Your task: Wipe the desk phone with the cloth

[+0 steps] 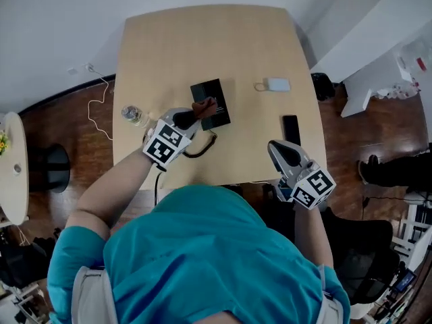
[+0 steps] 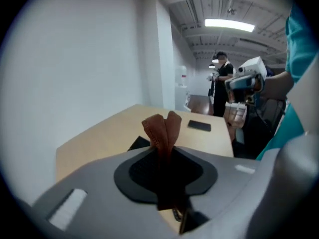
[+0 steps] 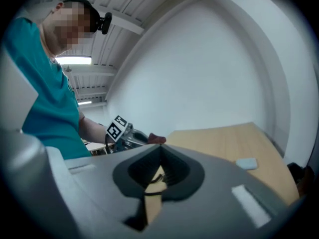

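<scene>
Cloth (image 1: 204, 106), brown and bunched, is pinched tight in the left claw (image 1: 198, 113), lying over the black desk phone (image 1: 212, 92) at the middle of the surface (image 1: 202, 46). The right claw (image 1: 275, 147) is closed on nothing, above the surface's near right corner.

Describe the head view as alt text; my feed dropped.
Left tongs hold a brown cloth over the black desk phone on a tan table. Right tongs hang idle over the table's near edge.
</scene>
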Demonstrator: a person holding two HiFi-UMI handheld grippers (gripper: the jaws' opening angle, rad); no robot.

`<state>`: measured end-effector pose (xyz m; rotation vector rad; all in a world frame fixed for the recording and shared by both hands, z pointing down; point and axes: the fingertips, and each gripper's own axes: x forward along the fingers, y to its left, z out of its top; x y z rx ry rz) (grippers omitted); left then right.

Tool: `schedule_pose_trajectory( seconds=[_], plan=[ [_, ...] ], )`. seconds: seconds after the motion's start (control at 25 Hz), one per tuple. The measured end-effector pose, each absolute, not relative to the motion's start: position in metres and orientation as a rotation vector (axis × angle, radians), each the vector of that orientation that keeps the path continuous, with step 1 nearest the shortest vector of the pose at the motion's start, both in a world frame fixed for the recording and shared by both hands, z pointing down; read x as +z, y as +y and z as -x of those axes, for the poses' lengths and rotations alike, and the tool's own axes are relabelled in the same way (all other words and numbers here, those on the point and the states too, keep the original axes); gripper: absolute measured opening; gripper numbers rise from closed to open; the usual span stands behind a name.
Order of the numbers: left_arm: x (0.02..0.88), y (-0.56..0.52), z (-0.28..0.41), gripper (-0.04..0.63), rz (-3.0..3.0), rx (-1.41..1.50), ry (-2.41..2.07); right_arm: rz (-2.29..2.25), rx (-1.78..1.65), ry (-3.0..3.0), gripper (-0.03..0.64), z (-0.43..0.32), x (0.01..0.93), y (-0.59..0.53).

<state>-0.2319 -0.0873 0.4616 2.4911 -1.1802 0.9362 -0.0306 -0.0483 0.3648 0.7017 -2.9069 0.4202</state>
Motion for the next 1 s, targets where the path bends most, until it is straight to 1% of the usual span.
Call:
schedule_pose_trajectory(
  seconds=[0.12,0.24,0.48,0.6,0.72,1.0],
  plan=[
    [0.498,-0.14,0.22,0.094,-2.386,1.172,-1.239,-0.625,0.418,-2.952,0.002,0.012,0.372,-0.078],
    [0.527,-0.189,0.224,0.094,-2.293,1.453,-1.324,-0.48,0.402,-2.974,0.002,0.004,0.383,-0.103],
    [0.567,-0.254,0.239,0.094,-2.165,1.801,-1.352,-0.405,0.429,-2.981,0.002,0.004,0.401,-0.148],
    [0.581,-0.257,0.234,0.097,-2.159,1.934,-1.329,-0.437,0.476,-2.962,0.002,0.005,0.41,-0.152],
    [0.576,-0.253,0.227,0.097,-2.217,1.983,-1.295,-0.476,0.505,-2.936,0.002,0.012,0.412,-0.151],
    [0.611,-0.182,0.192,0.097,-2.353,2.101,-1.012,-0.494,0.506,-2.911,0.002,0.029,0.42,-0.139]
  ],
)
